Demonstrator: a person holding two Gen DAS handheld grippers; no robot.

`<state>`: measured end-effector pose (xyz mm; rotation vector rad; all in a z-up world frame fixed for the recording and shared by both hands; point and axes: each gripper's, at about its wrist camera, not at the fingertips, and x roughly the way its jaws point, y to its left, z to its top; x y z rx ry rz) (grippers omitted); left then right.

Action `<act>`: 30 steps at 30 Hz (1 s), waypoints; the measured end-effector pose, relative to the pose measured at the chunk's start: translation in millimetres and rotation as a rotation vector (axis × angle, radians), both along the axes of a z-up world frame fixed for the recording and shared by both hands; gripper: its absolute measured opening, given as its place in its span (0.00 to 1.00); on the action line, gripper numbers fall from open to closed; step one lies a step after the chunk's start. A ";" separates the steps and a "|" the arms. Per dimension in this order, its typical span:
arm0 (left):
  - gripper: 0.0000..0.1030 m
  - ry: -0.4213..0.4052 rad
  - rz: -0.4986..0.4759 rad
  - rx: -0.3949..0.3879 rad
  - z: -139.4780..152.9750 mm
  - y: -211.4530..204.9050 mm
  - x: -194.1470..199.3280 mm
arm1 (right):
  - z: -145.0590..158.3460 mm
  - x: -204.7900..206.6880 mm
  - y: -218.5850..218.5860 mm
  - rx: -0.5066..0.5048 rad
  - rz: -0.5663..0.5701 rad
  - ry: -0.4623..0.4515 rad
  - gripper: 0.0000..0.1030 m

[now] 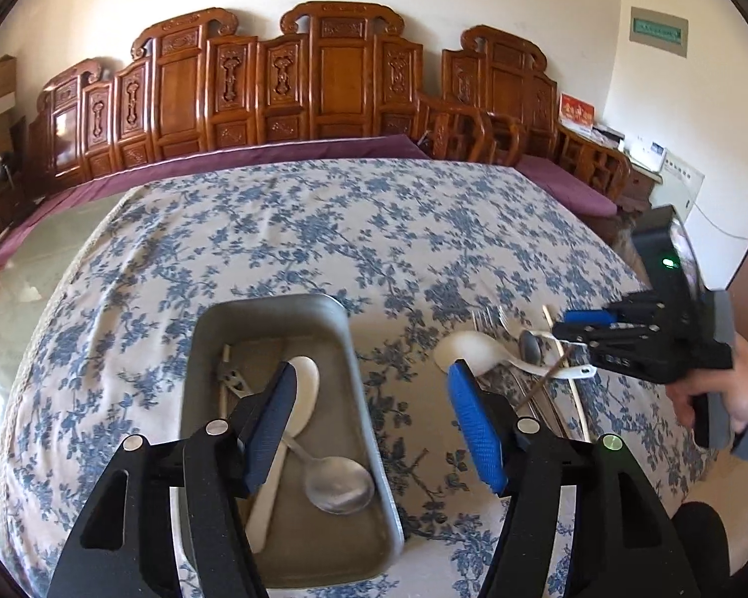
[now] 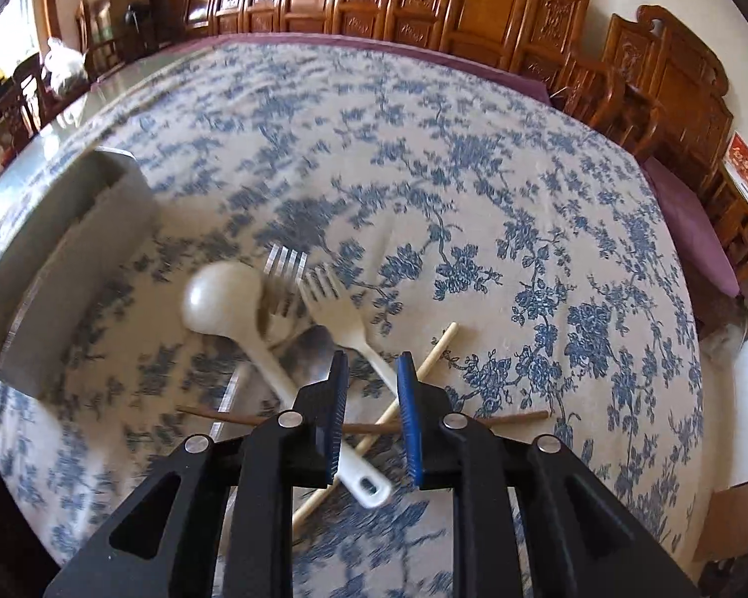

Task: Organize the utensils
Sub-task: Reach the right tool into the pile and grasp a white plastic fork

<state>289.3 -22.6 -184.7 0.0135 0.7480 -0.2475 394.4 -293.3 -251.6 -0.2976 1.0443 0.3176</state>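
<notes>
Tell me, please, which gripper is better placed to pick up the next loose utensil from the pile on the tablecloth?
The right gripper: it hangs open directly over the white fork and crossed chopsticks, while the left gripper is over the metal tray.

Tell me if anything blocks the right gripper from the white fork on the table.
Nothing visible does. The right gripper hangs open right above the white fork, whose handle runs under the gap between its fingers. A tan chopstick and a brown one cross there.

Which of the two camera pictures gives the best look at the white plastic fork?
The right wrist view: the white fork lies close and whole in the pile, tines plain. The left wrist view shows the white fork small and distant; only its tines are clear.
</notes>
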 end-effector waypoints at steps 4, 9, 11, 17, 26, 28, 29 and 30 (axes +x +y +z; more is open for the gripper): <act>0.59 0.008 -0.018 0.010 -3.5 -9.1 -0.3 | -10.7 11.5 4.1 -0.020 0.023 0.043 0.22; 0.59 0.012 -0.037 0.023 -6.8 -18.1 -0.5 | -19.9 23.9 5.0 -0.032 0.036 0.105 0.22; 0.59 0.014 -0.040 0.025 -7.2 -19.2 -0.1 | -20.4 27.6 4.3 -0.023 0.034 0.123 0.22; 0.59 0.020 -0.050 0.025 -8.3 -22.9 0.9 | -19.7 26.2 5.4 -0.006 0.050 0.127 0.07; 0.59 0.031 -0.087 0.028 -14.4 -37.9 -3.4 | 23.3 -13.1 -18.4 0.049 -0.014 -0.026 0.07; 0.59 0.033 -0.105 0.029 -15.4 -45.5 -5.8 | 29.3 -23.9 -26.2 0.054 -0.025 -0.043 0.07; 0.59 0.034 -0.114 0.024 -15.5 -49.0 -6.4 | 31.8 -31.2 -32.0 0.059 -0.034 -0.049 0.07; 0.59 0.037 -0.121 0.023 -15.5 -52.7 -6.4 | 33.4 -38.5 -38.7 0.065 -0.041 -0.053 0.07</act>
